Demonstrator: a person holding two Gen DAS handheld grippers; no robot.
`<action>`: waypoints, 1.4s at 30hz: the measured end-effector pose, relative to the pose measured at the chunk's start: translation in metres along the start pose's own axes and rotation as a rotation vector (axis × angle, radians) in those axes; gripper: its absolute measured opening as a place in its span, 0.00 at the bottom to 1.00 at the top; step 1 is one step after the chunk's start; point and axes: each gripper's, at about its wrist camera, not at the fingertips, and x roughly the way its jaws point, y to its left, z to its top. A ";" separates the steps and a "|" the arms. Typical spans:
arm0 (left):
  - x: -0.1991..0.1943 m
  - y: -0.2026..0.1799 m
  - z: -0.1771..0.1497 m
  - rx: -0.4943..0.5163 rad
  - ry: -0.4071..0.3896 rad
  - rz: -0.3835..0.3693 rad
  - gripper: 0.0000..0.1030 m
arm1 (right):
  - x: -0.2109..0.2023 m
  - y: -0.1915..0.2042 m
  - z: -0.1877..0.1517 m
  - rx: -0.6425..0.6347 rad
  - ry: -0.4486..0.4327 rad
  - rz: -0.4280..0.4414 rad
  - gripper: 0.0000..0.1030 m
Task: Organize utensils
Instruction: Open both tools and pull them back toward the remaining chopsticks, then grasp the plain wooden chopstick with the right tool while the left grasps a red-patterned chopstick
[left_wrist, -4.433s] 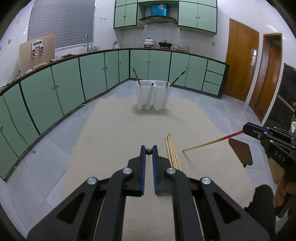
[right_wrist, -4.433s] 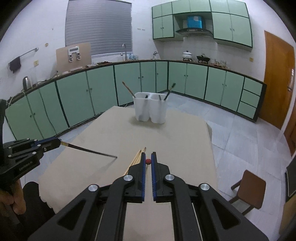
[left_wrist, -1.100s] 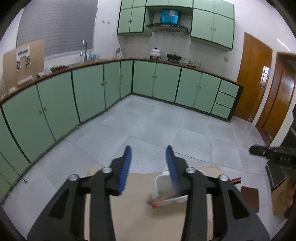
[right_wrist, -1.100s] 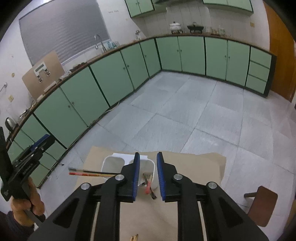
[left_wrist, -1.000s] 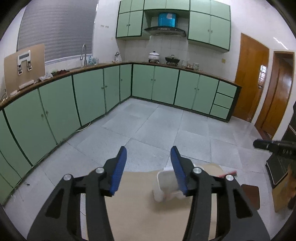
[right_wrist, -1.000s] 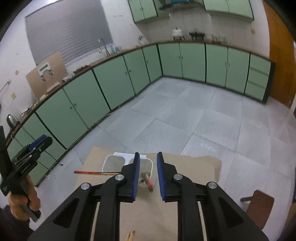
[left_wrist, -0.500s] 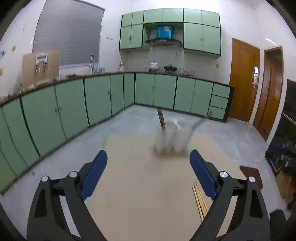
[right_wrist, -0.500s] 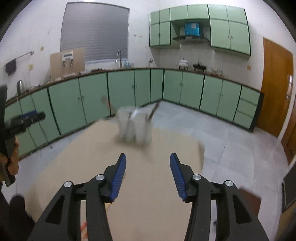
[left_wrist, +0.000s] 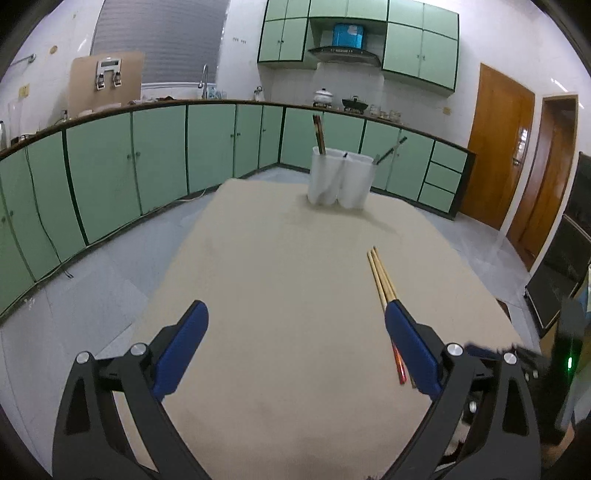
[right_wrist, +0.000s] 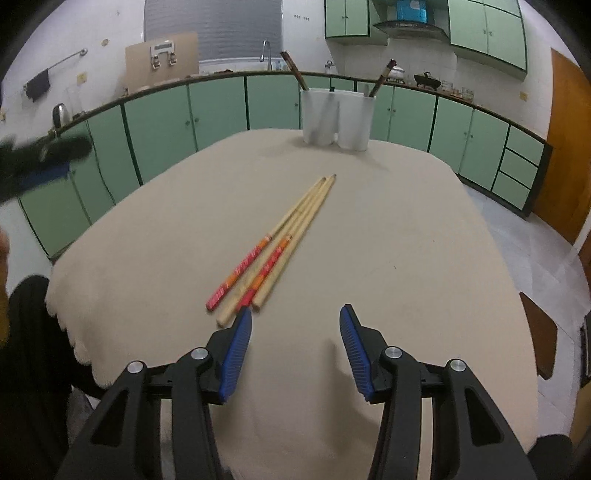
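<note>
On the table (right_wrist: 406, 229), chopsticks (right_wrist: 280, 243) lie just beyond the wide-spread, empty right gripper (right_wrist: 295, 317).

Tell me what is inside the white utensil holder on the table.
The white utensil holder has dark-handled utensils sticking up: a pair at its left side and one leaning out at the right. Its opaque walls hide their lower ends and anything shorter inside.

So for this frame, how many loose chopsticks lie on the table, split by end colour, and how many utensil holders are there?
Wooden chopsticks with red-and-orange ends: 2
Plain wooden chopsticks: 2
White plastic utensil holder: 1
Total: 5
</note>
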 end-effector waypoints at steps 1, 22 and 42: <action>0.000 -0.001 -0.002 0.007 0.004 0.003 0.91 | 0.002 0.000 0.003 0.009 -0.006 0.004 0.48; 0.049 -0.026 -0.032 0.096 0.120 -0.029 0.91 | 0.023 -0.033 -0.006 0.052 0.034 0.007 0.52; 0.077 -0.087 -0.070 0.274 0.203 -0.075 0.91 | 0.011 -0.065 -0.017 0.139 0.027 -0.048 0.07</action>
